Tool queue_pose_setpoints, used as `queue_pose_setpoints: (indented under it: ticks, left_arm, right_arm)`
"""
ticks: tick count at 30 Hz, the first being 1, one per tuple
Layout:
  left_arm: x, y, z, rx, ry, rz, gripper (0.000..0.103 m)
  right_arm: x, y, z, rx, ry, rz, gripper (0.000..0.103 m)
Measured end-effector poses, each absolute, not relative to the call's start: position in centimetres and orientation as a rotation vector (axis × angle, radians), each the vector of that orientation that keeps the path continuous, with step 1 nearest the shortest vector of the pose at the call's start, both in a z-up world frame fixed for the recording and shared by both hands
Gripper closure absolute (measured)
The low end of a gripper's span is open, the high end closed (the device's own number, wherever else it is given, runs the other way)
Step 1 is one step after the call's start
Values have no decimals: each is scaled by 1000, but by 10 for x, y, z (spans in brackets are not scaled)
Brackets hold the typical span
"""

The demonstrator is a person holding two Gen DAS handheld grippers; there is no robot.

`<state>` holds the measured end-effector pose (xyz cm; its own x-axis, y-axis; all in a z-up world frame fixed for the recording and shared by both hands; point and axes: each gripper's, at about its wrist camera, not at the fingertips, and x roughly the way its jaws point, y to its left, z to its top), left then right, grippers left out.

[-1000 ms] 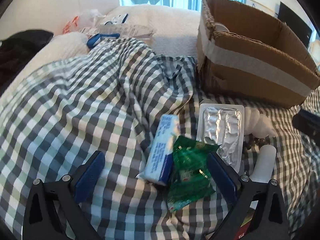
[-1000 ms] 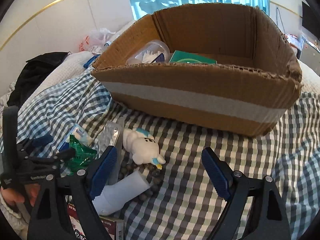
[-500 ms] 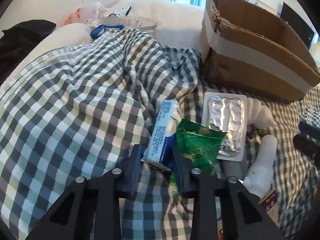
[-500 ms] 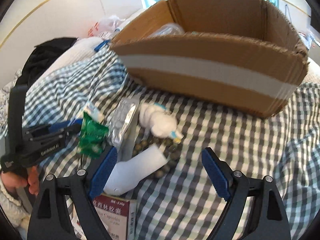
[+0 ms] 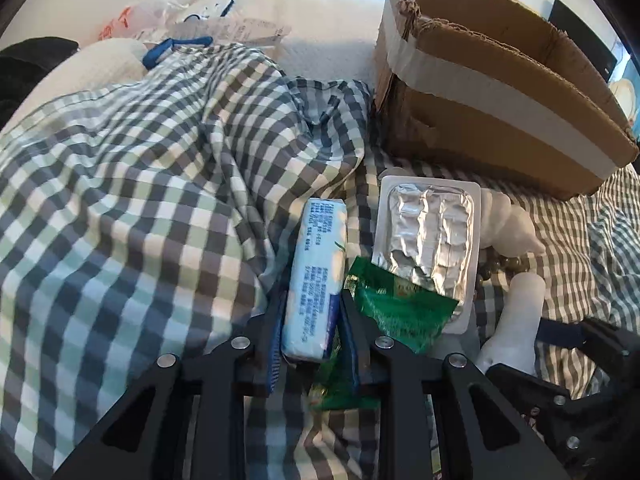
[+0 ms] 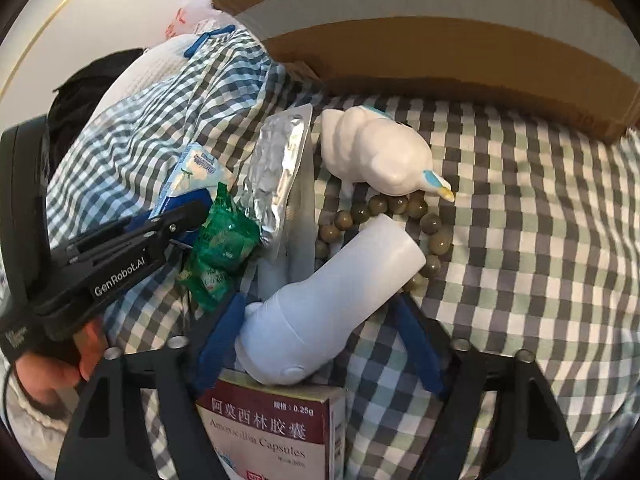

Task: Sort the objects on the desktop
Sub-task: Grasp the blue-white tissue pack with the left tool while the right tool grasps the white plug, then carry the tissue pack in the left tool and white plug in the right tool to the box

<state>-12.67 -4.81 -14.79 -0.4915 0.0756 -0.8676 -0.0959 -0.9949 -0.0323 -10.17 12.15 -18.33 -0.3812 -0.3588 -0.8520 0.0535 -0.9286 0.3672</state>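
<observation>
On the checked cloth (image 5: 120,200) lies a pale blue tissue pack (image 5: 320,256). My left gripper (image 5: 312,296) is closing on its near end, and both pads press its sides. A green packet (image 5: 396,300) and a foil blister pack (image 5: 428,240) lie just right of it. In the right wrist view, my right gripper (image 6: 320,298) straddles a white bottle (image 6: 332,292). Its jaws are closing, the left pad is at the bottle and a gap remains on the right. The cardboard box (image 6: 440,40) stands behind.
A white toy figure (image 6: 376,156) and a bead bracelet (image 6: 400,204) lie beyond the bottle. A red-and-white medicine box (image 6: 272,428) sits under my right gripper. A hand (image 6: 52,368) holds the left gripper (image 6: 176,220). Bags and a dark garment lie far left.
My left gripper went from wide open to closed around the tissue pack. My right gripper dropped toward the white bottle, tilted down, and its jaws narrowed around it.
</observation>
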Motion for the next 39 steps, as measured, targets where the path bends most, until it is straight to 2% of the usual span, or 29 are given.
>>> queue_pose_setpoints:
  ticks: [6,18,31,39]
  left_arm:
    - [-120,-48,-142,-1457,23,2665,84]
    - [-102,-58,-116,-1333,-92,2723,83]
    - [-81,-45,-92,-1255,-137,2726,83]
    - [-73,-37,-87,-1263,-154,2703,83]
  right_arm:
    - [-96,118,-177,1553,-394,-2381,54]
    - [-81,122,-135,1420,-225,-2539,56]
    - [-68,131,-108,1326,-242,-2583,59]
    - [-63,137,-113,1367,-248,-2571,60]
